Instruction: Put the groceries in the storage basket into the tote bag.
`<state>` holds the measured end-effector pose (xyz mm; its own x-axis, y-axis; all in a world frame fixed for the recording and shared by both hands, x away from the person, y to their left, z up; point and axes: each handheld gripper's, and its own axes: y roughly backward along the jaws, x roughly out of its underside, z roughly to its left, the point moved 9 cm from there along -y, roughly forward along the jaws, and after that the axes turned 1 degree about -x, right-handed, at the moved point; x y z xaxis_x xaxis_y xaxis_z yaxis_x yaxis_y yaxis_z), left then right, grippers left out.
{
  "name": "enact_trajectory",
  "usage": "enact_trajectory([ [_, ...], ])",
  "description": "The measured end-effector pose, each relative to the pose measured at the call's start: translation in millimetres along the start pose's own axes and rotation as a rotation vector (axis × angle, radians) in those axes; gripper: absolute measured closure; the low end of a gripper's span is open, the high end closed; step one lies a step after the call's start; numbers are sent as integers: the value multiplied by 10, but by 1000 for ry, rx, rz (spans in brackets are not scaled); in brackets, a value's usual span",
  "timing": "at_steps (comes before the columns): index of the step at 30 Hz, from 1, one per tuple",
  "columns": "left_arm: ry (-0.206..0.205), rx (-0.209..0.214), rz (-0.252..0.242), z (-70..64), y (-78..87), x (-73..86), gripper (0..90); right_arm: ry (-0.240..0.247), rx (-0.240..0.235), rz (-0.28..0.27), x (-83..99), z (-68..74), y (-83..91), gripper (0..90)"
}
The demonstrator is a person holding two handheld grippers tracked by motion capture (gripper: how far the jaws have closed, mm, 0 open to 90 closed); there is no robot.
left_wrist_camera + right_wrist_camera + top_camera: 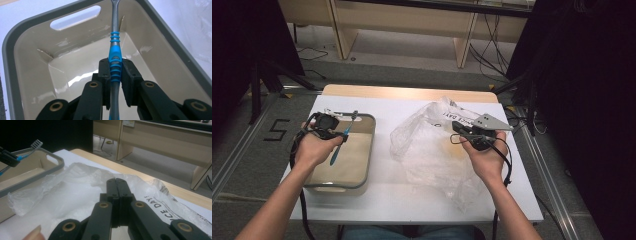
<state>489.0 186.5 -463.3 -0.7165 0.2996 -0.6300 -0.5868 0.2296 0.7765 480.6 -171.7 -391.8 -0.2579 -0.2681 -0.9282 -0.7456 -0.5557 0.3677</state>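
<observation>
Left gripper (pixel 115 75): black two-jaw linkage, brass-ringed pivots, small screws.
Right gripper (pixel 116 187): matching black jaws, grey three-cornered plate (pixel 491 121) on top.
Cables: black, looping at each wrist.
Forearms: bare, no sleeves.

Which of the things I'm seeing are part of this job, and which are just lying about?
In the job:
- toothbrush, clamped in the left gripper
- bin, under the toothbrush
- plastic bag, by the shut right gripper; whether it pinches the bag, I cannot tell

Lying about:
- desks behind the table
- floor cables
- tape mark on the floor
</observation>
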Motion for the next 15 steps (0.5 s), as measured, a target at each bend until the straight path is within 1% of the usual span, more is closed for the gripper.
enact_trajectory([
  [8, -5, 4, -37, -51, 66, -60, 781, -1, -1, 1, 0, 7, -3, 900],
  [15, -14, 16, -63, -119, 134, -125, 781, -1, -1, 1, 1, 7, -3, 900],
])
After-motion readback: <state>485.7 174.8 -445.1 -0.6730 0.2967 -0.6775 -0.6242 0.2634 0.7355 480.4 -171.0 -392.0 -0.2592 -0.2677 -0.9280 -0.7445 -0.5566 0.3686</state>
